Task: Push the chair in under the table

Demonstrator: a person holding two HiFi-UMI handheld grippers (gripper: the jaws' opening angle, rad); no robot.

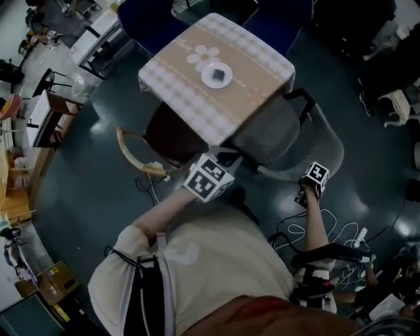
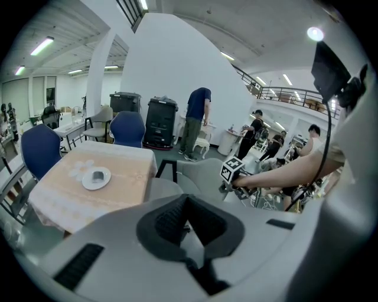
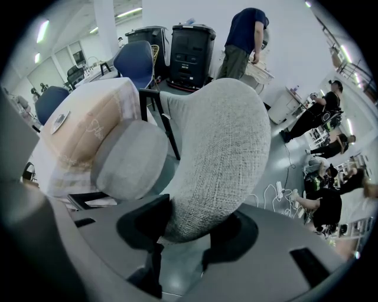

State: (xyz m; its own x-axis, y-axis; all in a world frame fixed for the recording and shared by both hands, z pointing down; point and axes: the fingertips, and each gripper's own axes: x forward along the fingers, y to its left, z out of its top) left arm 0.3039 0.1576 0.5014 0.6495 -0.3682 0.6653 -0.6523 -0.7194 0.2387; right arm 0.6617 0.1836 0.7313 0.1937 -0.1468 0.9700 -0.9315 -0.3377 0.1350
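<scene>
The grey fabric chair (image 1: 266,138) stands at the right side of the table (image 1: 177,85), its seat partly under the checked cloth. A white plate (image 1: 217,75) lies on the table. My right gripper (image 1: 314,178) is at the top rim of the backrest (image 1: 325,141). In the right gripper view the jaws of my right gripper (image 3: 192,227) are closed around the top edge of the backrest (image 3: 218,147). My left gripper (image 1: 223,161) hovers near the table's near corner, beside the chair seat. In its own view my left gripper (image 2: 188,221) is shut with nothing held.
A brown chair (image 1: 167,138) with a curved wooden arm (image 1: 131,157) sits under the table's near left side. Blue chairs (image 1: 151,20) stand at the far side. Cables (image 1: 328,226) lie on the floor behind the grey chair. Black bins (image 2: 160,121) and several people stand further off.
</scene>
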